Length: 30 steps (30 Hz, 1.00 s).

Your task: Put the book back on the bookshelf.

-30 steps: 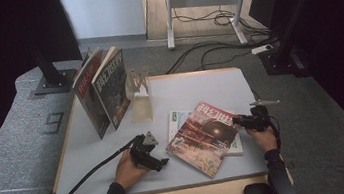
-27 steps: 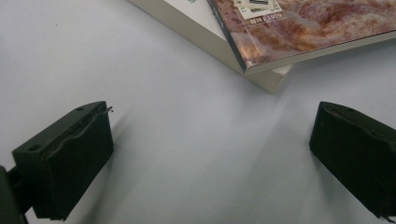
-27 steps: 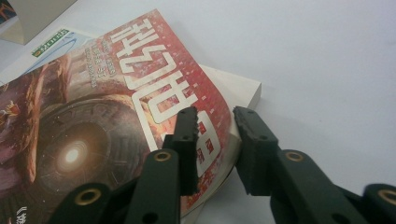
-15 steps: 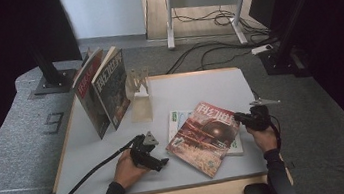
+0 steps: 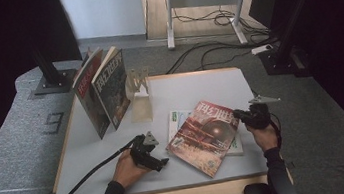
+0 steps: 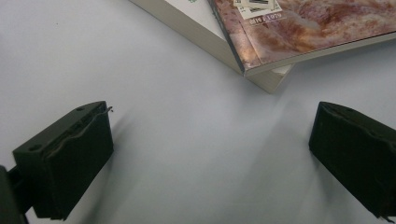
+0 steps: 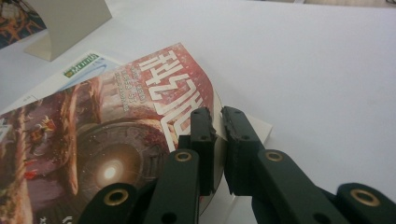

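Two hand-held grippers are in play: my left hand-held gripper [image 5: 155, 160] rests on the table [image 5: 189, 89], jaws wide and empty, the magazine [image 5: 205, 135] just to its right. That magazine lies atop a book [image 5: 177, 118], long axis diagonal. My right hand-held gripper [image 7: 218, 125] has just been closing and pinches the cover's right edge, lifting it.

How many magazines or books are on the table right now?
4. Two stand upright at the back left, the red-covered one and the dark one. The red magazine, gripped by the right gripper, lies atop a white book. More may hide underneath.
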Motion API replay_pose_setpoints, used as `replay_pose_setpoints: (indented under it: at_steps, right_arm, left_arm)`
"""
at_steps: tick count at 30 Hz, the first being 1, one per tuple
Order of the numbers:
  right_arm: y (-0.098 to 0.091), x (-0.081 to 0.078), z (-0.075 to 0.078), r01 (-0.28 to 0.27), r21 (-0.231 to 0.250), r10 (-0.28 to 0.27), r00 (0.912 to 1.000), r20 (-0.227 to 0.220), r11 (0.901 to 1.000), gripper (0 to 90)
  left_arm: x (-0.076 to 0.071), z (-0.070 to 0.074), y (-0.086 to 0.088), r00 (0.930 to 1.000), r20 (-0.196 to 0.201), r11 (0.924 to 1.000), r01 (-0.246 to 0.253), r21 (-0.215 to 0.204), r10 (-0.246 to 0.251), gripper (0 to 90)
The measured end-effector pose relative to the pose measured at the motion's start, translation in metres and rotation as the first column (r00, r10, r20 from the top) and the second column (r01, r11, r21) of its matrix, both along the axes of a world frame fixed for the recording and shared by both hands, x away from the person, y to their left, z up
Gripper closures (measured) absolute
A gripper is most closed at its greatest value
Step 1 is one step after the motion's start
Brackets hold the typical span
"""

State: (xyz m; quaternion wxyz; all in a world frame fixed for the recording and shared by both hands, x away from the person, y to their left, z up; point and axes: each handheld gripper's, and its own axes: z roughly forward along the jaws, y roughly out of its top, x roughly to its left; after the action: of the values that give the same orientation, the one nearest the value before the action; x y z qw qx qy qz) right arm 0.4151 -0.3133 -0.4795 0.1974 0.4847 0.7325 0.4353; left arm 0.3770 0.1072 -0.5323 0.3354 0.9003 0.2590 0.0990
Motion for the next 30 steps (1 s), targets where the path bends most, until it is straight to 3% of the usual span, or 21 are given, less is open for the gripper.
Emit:
replay_pose_setpoints:
  at_steps: [6,12,14,20,30]
  right_arm:
    - [0.005,-0.002,0.013,-0.012,-0.012,0.013,0.9995,0.03,0.9999,82.5]
    - [0.011,-0.003,0.026,-0.024,-0.022,0.025,0.998,0.058,0.9995,82.6]
    - [0.012,-0.004,0.028,-0.027,-0.023,0.029,0.9974,0.067,0.9994,82.7]
    - [0.016,-0.006,0.037,-0.043,-0.029,0.045,0.9951,0.088,0.9987,82.8]
    - [0.032,-0.011,0.057,-0.087,-0.057,0.094,0.9864,0.135,0.9946,82.9]
  left_arm:
    - [0.001,0.002,0.001,1.0,-0.009,1.0,0.004,0.005,-0.004,1.1]
    - [0.001,0.008,0.005,0.9997,-0.025,0.9996,0.008,0.025,-0.007,9.9]
    - [0.002,0.011,0.007,0.9997,-0.025,0.9999,0.004,0.015,-0.004,11.1]
    - [0.007,0.029,0.012,0.9998,-0.022,0.9973,0.0,-0.074,-0.002,14.4]
    - [0.021,0.059,0.002,0.9987,0.0,0.9963,0.052,-0.068,-0.052,17.2]
